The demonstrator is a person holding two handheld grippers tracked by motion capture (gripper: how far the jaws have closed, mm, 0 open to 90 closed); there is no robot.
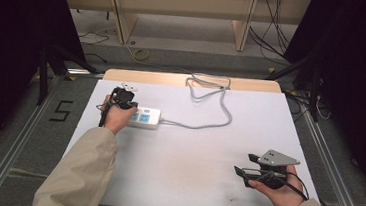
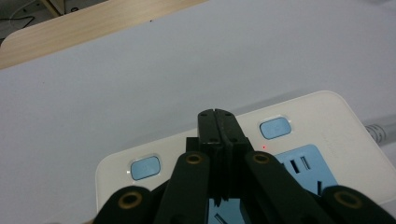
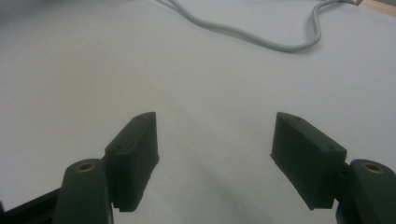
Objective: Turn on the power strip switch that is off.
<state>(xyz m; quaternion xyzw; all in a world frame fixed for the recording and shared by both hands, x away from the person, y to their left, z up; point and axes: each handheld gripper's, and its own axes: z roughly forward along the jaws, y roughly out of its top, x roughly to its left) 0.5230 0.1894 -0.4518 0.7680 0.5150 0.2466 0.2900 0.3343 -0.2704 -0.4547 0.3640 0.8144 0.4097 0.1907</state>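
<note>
L hand-held gripper (image 2: 217, 113), jaws shut & empty, over power strip (image 2: 327, 116): press blue switch (image 2: 275, 128) squarely w/ tips; R hand-held gripper (image 3: 215, 154) wide, idle

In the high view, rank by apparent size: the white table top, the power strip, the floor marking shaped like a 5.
1. White table top
2. Power strip
3. Floor marking, nearly alike; unsure.
</note>
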